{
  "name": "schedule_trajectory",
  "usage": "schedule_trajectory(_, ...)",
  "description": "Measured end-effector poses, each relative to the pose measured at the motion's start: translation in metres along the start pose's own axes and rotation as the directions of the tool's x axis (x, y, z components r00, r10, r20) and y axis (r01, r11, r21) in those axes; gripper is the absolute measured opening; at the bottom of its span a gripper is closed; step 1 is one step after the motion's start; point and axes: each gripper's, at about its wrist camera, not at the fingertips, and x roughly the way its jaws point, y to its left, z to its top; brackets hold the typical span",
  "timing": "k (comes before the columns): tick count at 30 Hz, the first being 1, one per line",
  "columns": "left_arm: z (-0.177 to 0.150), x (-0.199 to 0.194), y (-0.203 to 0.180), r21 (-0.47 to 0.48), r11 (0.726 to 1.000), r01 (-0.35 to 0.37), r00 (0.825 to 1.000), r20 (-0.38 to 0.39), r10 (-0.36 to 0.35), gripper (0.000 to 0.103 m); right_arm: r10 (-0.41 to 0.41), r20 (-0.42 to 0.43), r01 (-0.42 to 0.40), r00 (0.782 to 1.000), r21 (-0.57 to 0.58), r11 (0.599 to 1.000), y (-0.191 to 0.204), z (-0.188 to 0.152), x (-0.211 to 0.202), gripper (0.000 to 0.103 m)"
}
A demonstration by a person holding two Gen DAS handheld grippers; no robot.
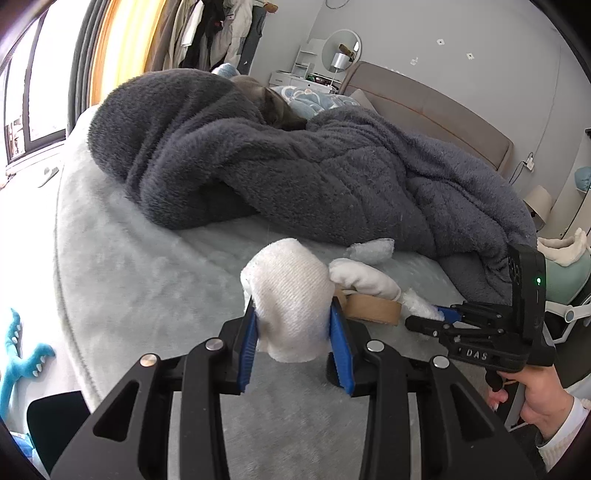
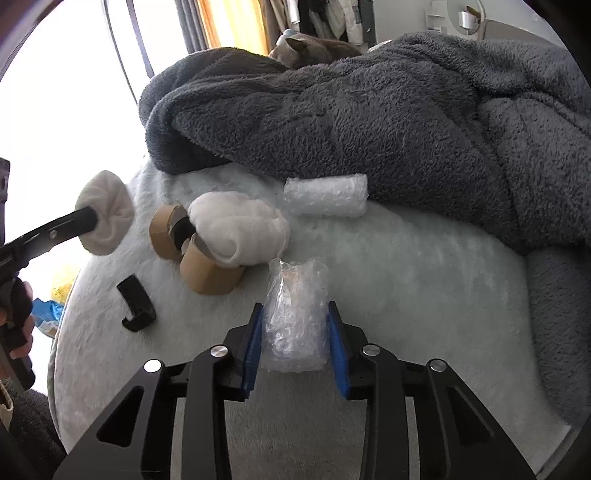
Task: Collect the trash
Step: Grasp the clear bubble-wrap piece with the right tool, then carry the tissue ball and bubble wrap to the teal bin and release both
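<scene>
A wide bed in a pale grey-blue plush cover is filling the room, and a dark grey fleece blanket is lying heaped across it. Behind the bed a taupe padded headboard is leaning against a light grey wall — a round mirror is hanging there above white shelves. Left of the bed, daylight is pouring through a dark-framed window beside a yellow curtain. Clothes are hanging beyond the bed's far side.

Showing black linkage arms with silver rivets, blue ribbed pads, "DAS" lettering and green LED on right gripper; bare hand, white cuff
</scene>
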Motion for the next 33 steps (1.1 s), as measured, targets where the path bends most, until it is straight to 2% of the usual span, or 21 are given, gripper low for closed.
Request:
schedule_trajectory(6, -0.002, -0.016, 0.012, -0.002, 0.999, -0.047, 0.999, 0.004, 0.047, 0.039, -0.024, 0.062, 0.022, 0.998, 0.023, 0.999, 0.009, 0.016, -0.013, 0.033)
schedule_trajectory(13, -0.016, -0.029, 0.036, -0.01, 0.993, -0.118, 0.992, -0.042, 0.118, 0.039, 0.017, 0.125, -0.016, 0.992, -0.009, 1.0, 0.049, 0.036, -0.018, 0.033)
schedule_trajectory(24, -0.039, -0.056, 0.093, -0.057, 0.968, -0.245, 0.965, -0.113, 0.238, 0.039, 0.139, 0.123, -0.126, 0.983, -0.112, 0.986, 0.133, 0.054, -0.003, 0.033)
schedule_trajectory(33, -0.063, -0.072, 0.137, -0.114, 0.947, -0.3, 0.942, -0.191, 0.275, 0.039, 0.211, 0.105, -0.192, 0.972, -0.166, 0.967, 0.191, 0.059, 0.009, 0.033)
